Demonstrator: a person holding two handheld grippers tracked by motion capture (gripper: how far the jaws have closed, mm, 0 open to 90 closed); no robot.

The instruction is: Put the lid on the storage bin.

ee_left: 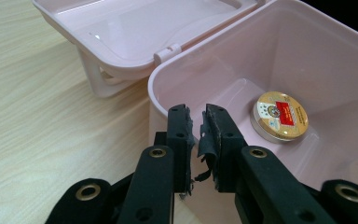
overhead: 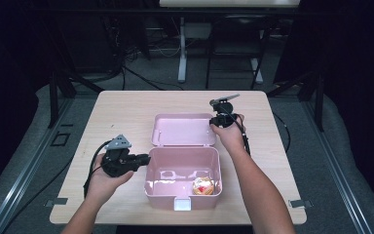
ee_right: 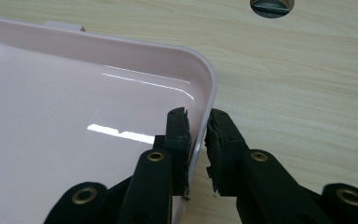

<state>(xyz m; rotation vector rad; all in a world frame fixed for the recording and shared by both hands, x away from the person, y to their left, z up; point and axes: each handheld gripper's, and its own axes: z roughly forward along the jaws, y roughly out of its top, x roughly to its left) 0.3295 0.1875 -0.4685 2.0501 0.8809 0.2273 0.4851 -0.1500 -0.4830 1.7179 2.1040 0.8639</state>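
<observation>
— At the near middle of the table (overhead: 126, 105) sits the pink storage box (overhead: 182, 195), open, its lid (overhead: 182, 129) laid back flat behind it on the hinge. What's the step?

— Closing it, by my reading. The right gripper (ee_right: 198, 126) has the lid's right rim (ee_right: 204, 93) between its jaws; one pad is inside the lid, one outside, and they look pinched on the thin wall. The left gripper (ee_left: 196, 123) is clamped on the box's left wall (ee_left: 156, 93), one jaw inside the tub, one outside, steadying it.

— Anything in the box?

— A round tin (ee_left: 281, 116) with a gold and red label, lying flat on the floor in the near-right corner — well clear of both grippers.

— How should the lift go?

— Swing the lid up and over in an arc around the hinge, not a straight pull; a straight pull would drag the box or slip the pads off that slick rim. Keep the left grip firm so the tub doesn't skate. I'd also let go of the left wall before the lid seats — that jaw is in the way.

— And the hands?

— The right forearm reaches forward past the box, hand (overhead: 229, 134) wrapped around its gripper. The left hand (overhead: 104, 178) lies low beside the box, gripper pointing level toward the wall.
</observation>
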